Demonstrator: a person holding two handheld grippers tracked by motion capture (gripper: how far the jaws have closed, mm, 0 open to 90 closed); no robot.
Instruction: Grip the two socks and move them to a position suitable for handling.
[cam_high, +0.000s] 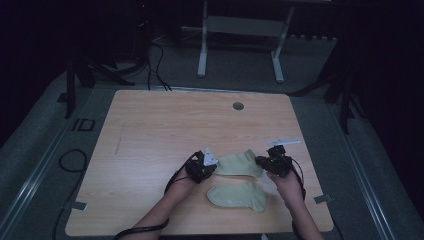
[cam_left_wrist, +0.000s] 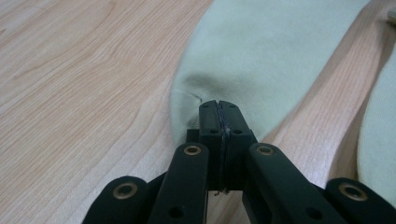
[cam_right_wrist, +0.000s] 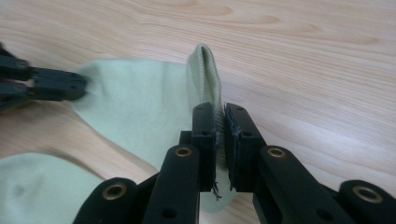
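Between the two grippers, on the wooden table (cam_high: 150, 130), lies a pale green sock (cam_high: 239, 164), and each end of it is pinched. The left gripper (cam_high: 214, 169) has its jaws pressed fully together on the rounded end of the sock; in the left gripper view (cam_left_wrist: 218, 112) the cloth puckers into small folds just in front of the tips. The right gripper (cam_high: 259, 161) has its jaws closed on the ribbed cuff (cam_right_wrist: 208, 79), with a narrow gap that the doubled cloth fills; the cuff stands up as a ridge in front of the tips (cam_right_wrist: 220, 114).

The high view shows a second sock (cam_high: 236, 196) of the same colour, lying flat on the table just behind both grippers, nearer to the person, and apart from the held one. The right gripper view gives the ribbing and a loose thread at the cuff, and it also shows the other gripper (cam_right_wrist: 60, 86) at the far end of the sock. The held sock is smooth, plain and without pattern.
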